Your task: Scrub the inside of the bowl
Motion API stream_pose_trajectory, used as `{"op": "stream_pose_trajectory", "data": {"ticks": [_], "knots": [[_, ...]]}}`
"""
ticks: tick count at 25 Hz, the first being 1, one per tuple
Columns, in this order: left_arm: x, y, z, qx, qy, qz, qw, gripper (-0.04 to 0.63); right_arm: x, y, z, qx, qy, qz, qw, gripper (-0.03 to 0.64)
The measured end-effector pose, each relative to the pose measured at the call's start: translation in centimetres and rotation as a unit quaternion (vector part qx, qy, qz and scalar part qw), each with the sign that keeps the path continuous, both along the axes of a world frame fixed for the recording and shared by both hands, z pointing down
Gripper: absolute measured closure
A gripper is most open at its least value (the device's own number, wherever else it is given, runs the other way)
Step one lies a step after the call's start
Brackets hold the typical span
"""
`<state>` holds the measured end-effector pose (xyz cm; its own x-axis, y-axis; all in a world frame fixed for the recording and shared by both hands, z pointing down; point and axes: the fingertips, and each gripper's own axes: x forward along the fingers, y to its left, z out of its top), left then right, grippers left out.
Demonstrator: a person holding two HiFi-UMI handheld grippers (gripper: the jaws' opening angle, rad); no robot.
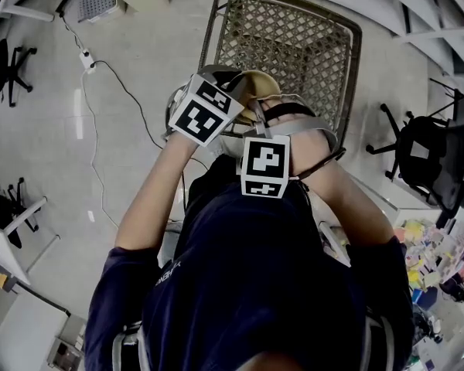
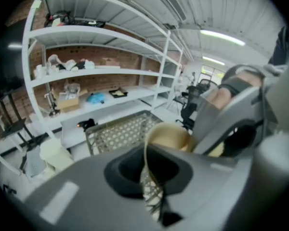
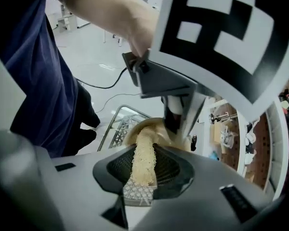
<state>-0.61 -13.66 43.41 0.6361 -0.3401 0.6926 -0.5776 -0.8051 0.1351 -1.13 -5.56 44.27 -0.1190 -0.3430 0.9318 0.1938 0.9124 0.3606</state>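
Note:
A tan bowl hangs tilted over a wire mesh basket. My left gripper is shut on the bowl's rim; in the left gripper view the thin rim runs down between the closed jaws of the left gripper. My right gripper points steeply down into the bowl from the near side. In the right gripper view it is shut on a pale fibrous scrubber, whose far end lies against the inside of the bowl. The left gripper's marker cube fills that view's top.
The mesh basket stands on the floor below the bowl. White shelving with boxes lines the brick wall. A black office chair is at the right, and a cable crosses the floor at the left.

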Motion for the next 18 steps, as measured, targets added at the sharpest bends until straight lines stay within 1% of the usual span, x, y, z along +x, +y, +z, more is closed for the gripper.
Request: {"op": "stream_pose_trajectory", "data": {"ticks": [3, 5, 7, 9, 12, 14, 16, 18], "knots": [[0.3, 0.7, 0.3, -0.014, -0.002, 0.013, 0.9998, 0.588, 1.2, -2.3, -0.6, 0.026, 0.005, 0.019, 0.999, 0.527], [0.2, 0.9, 0.5, -0.018, -0.007, 0.017, 0.9997, 0.588, 2.4, -2.8, -0.5, 0.028, 0.016, 0.030, 0.999, 0.527], [-0.4, 0.7, 0.5, -0.012, -0.012, 0.011, 0.9998, 0.586, 2.8, -2.3, -0.2, 0.015, 0.017, 0.039, 0.999, 0.527], [-1.0, 0.2, 0.2, 0.000, -0.011, -0.002, 0.9999, 0.586, 2.4, -1.2, 0.1, -0.005, 0.004, 0.047, 0.999, 0.528], [-1.6, -0.6, -0.5, 0.006, 0.008, -0.023, 0.9997, 0.586, 0.5, 0.4, -0.1, -0.017, -0.032, 0.049, 0.998, 0.527], [-1.7, -0.8, -0.6, 0.003, 0.017, -0.029, 0.9994, 0.587, -0.2, 1.0, -0.6, -0.017, -0.041, 0.042, 0.998, 0.526], [-1.7, -0.8, -0.4, -0.003, 0.018, -0.028, 0.9995, 0.588, 0.0, 1.2, -1.0, -0.024, -0.036, 0.035, 0.998, 0.528], [-1.7, -0.6, -0.1, -0.010, 0.014, -0.023, 0.9996, 0.588, 1.1, 0.9, -1.3, -0.027, -0.017, 0.026, 0.999, 0.528]]}}
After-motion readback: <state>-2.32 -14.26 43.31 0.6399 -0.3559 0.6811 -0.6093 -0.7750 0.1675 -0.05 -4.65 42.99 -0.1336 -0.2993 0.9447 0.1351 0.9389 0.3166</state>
